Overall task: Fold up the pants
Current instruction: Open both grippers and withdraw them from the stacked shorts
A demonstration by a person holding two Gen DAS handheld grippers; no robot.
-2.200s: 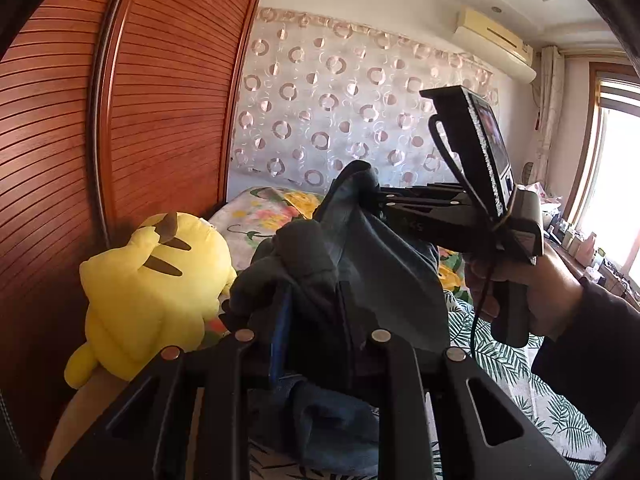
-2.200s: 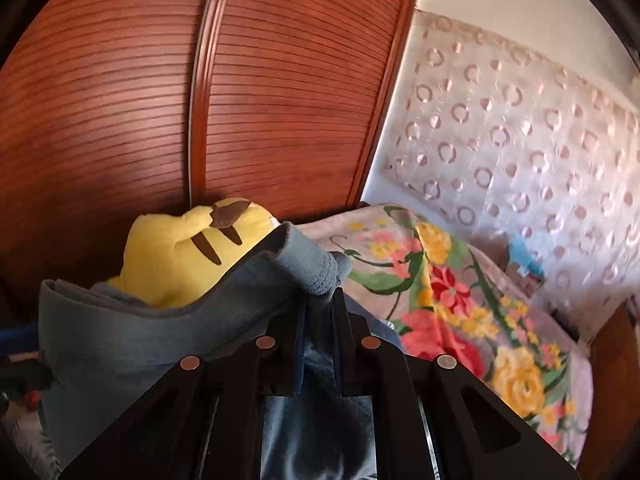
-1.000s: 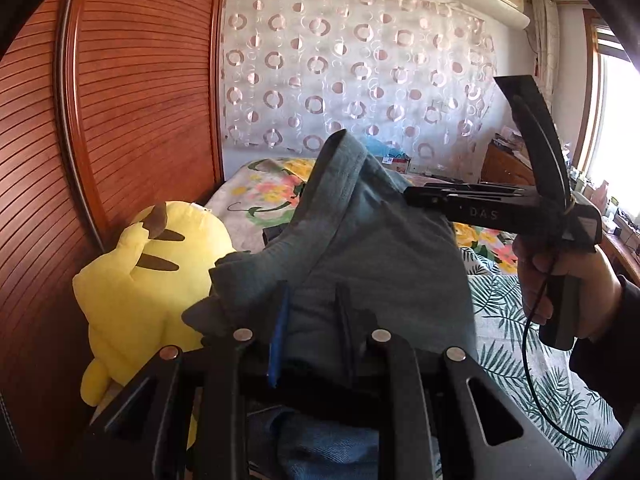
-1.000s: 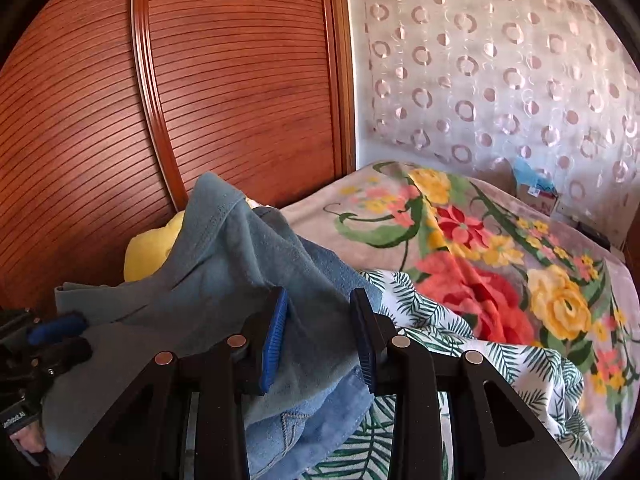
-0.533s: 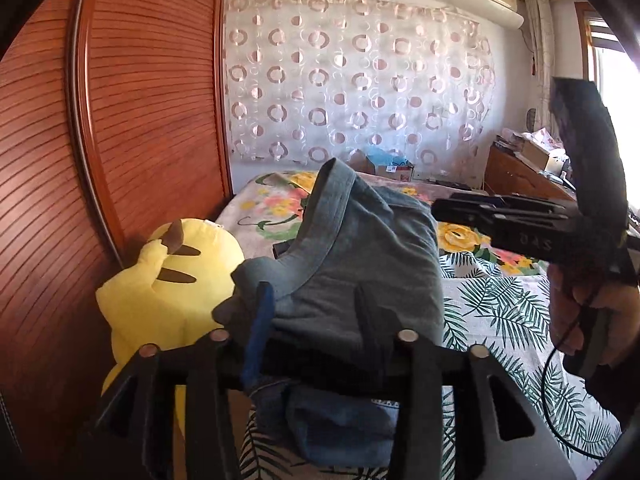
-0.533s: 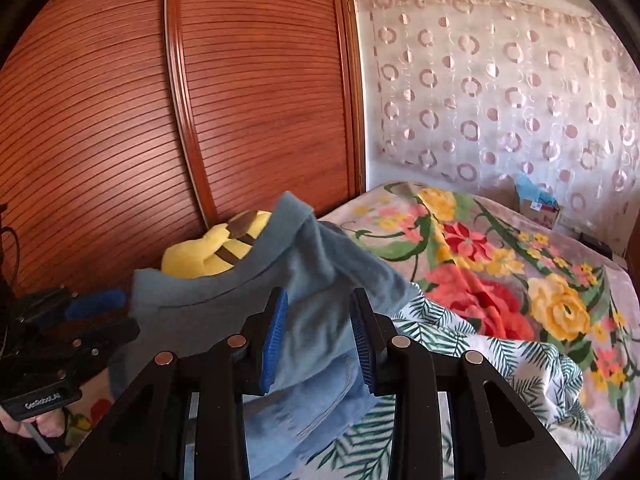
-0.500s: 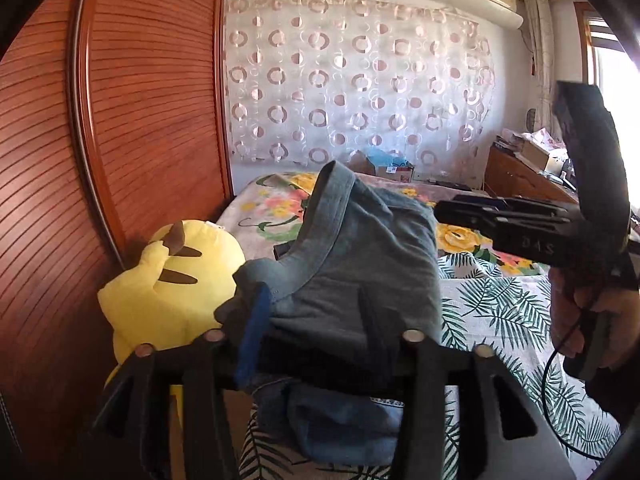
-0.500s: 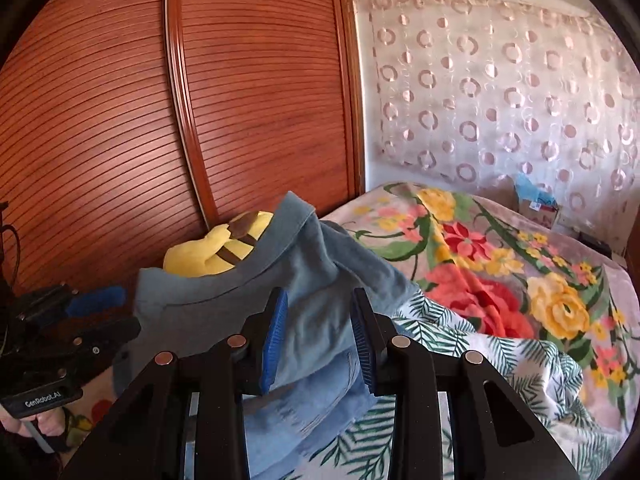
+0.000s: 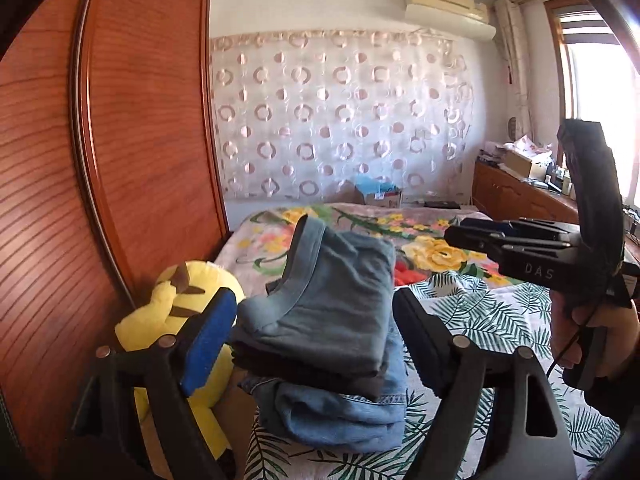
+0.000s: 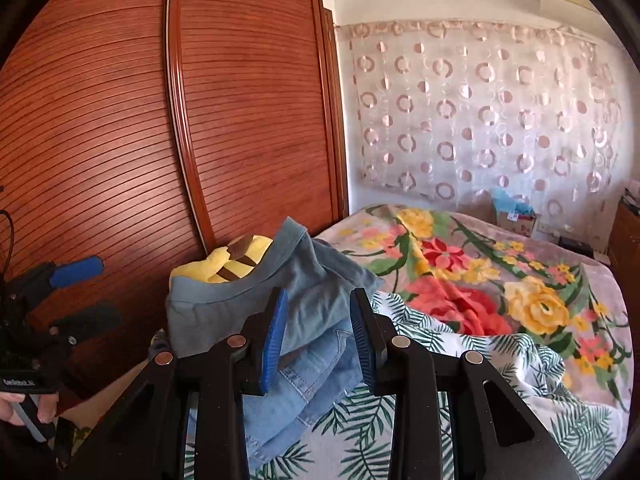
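Leaf-printed bedding spreads under both my tools, nearest to the lenses. My left gripper stands wide apart, its blue-padded finger on one side and its black finger on the other, with nothing pinched between them. My right gripper is parted too, more narrowly, and its pads touch no cloth that I can make out.

Just ahead of both lies the pants, folded into a compact stack: a grey-blue layer on top, lighter denim showing below. One band edge of the grey-blue layer sticks up at the far left corner. The stack sits on the leaf print near the bed's left edge.

Just beside the stack, on its left, a yellow plush toy leans against the slatted wooden wardrobe; from the right wrist view the cloth hides most of it.

Beyond the stack a floral blanket covers the rest of the bed. Farther back hangs a sheer curtain with ring patterns, and an air conditioner is mounted high on the wall above it.
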